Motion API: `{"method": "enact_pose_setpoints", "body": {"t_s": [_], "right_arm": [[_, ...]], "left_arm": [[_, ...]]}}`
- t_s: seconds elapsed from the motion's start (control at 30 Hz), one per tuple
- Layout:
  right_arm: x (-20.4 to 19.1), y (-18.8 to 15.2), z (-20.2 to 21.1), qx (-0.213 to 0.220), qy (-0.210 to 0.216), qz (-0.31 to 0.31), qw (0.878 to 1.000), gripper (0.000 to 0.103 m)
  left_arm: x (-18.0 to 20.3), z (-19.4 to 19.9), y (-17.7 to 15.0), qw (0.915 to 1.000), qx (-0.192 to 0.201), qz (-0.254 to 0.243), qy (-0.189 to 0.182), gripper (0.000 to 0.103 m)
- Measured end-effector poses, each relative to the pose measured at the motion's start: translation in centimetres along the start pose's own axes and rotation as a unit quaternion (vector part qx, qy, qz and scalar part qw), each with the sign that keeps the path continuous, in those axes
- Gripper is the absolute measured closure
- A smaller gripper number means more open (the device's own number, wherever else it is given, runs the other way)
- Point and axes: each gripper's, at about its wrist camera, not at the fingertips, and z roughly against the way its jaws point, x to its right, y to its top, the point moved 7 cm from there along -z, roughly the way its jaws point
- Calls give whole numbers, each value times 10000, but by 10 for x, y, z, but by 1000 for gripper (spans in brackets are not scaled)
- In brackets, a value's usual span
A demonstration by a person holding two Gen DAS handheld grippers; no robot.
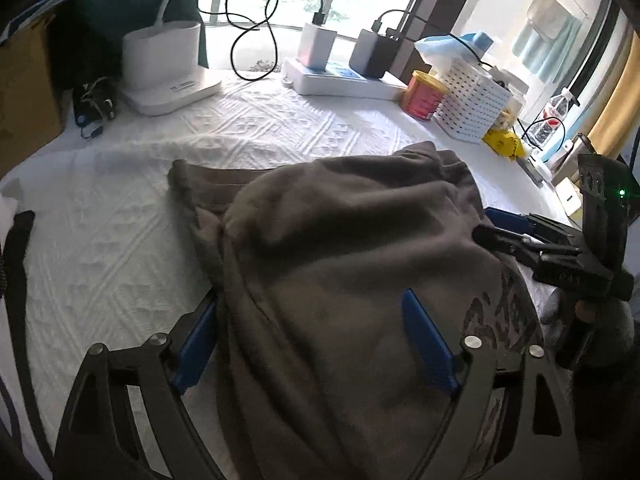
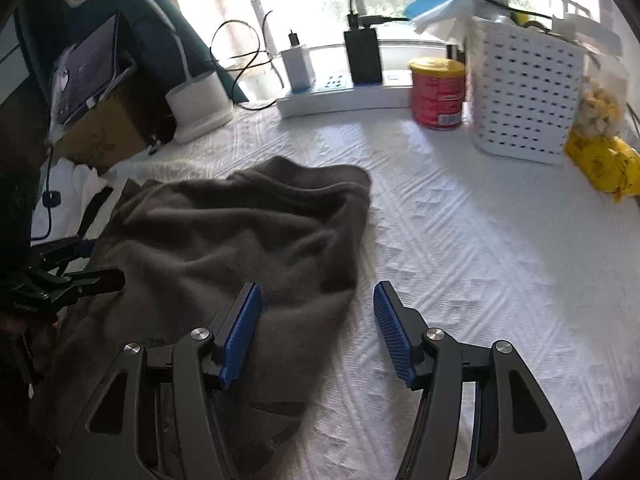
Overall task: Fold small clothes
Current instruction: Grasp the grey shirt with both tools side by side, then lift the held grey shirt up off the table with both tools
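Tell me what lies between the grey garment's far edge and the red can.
Nothing: in the right wrist view, only bare white textured cloth runs from the grey garment to the red can. The left wrist view shows the same.

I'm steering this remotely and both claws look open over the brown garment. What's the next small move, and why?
Probably draw both claws back off the brown garment and check the fold. The left claw and right claw stand open, pads not pressing cloth, and the garment lies doubled over on the white cloth, still lumpy. Smoothing it likely comes after.
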Motion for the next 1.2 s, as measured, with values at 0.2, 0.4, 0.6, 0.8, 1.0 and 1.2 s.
{"method": "enact_pose_setpoints", "body": {"t_s": [0.2, 0.4, 0.6, 0.8, 1.0, 1.2], "right_arm": [[-22, 16, -8, -85, -55, 357, 9993, 29], [-43, 19, -13, -128, 43, 613, 9980, 29], [-57, 16, -14, -140, 252, 791, 9964, 61], [-70, 14, -9, -123, 368, 813, 9959, 76], [-71, 11, 4, -53, 338, 787, 9963, 77], [-71, 5, 22, 96, 318, 736, 9967, 77]], "left_arm": [[22, -7, -5, 9989, 15, -464, -33, 18], [32, -9, -5, 9981, 25, -614, -96, 33], [44, -11, -8, 9974, 51, -690, -178, 55], [48, -8, -10, 9974, 16, -614, -376, 64], [57, 0, -14, 9971, 174, -673, -304, 65], [71, 12, -18, 9958, 374, -760, -344, 65]]}}
